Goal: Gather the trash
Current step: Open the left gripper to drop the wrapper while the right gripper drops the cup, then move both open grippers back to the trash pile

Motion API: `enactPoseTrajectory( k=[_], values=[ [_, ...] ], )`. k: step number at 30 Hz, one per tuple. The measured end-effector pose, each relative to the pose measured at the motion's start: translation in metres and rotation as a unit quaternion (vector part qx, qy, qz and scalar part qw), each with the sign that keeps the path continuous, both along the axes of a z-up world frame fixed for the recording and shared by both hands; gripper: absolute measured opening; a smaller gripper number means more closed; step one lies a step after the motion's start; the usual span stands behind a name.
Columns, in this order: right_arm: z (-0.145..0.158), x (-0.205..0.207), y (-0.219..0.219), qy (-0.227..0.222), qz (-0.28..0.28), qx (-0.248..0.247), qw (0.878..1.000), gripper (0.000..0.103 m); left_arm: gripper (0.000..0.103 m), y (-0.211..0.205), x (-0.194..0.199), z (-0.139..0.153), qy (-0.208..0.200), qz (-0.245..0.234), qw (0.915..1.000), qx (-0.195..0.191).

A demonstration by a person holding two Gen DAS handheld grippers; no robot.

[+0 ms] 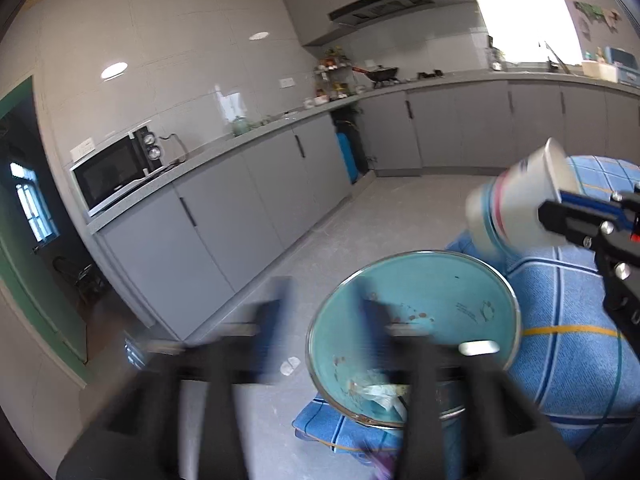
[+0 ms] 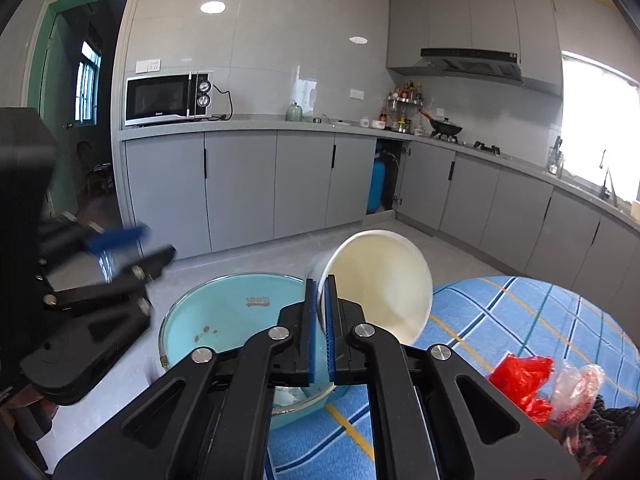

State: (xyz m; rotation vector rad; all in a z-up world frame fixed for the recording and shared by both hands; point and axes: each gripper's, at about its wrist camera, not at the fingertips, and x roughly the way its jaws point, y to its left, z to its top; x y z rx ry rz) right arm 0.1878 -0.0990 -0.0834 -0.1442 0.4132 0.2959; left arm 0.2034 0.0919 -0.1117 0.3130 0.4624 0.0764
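Gripping only the thin rim of the paper cup (image 2: pixel 380 284), the right gripper (image 2: pixel 320 320) had its fingers clamped together on that one edge, the cup tilted on its side above the far edge of the blue bin (image 2: pixel 224 312) beside the table (image 2: pixel 500 320). The left gripper (image 1: pixel 320 312) hung over the bin with its fingers apart and empty. A slip looked likely: the rim could crumple or twist free, dropping the cup outside the bin. Red wrappers (image 2: pixel 520 380) lay on the table's near right, uncollected.
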Motion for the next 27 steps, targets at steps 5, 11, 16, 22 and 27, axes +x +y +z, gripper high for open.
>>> enactPoseTrajectory(
  k=[5, 11, 16, 22, 27],
  values=[
    [-0.008, 0.01, 0.001, 0.011, -0.004, -0.002, 1.0, 0.025, 0.061, 0.004, 0.003, 0.0, 0.001, 0.019, 0.9998, 0.002],
    [-0.003, -0.003, -0.015, 0.019, -0.021, 0.003, 1.0, 0.04, 0.07, 0.018, 0.005, 0.006, -0.008, 0.05, 0.9987, 0.002],
    [0.004, -0.024, -0.036, 0.02, -0.043, 0.004, 0.999, 0.045, 0.077, 0.01, -0.002, 0.011, -0.014, 0.039, 0.9992, -0.002],
    [0.005, -0.058, -0.075, 0.02, -0.088, -0.008, 0.996, 0.049, 0.085, -0.022, -0.014, 0.01, -0.011, -0.002, 0.9999, 0.0],
    [0.004, -0.096, -0.135, 0.019, -0.164, -0.008, 0.986, 0.054, 0.092, -0.069, -0.028, 0.01, -0.008, -0.053, 0.9986, 0.003]
  ],
)
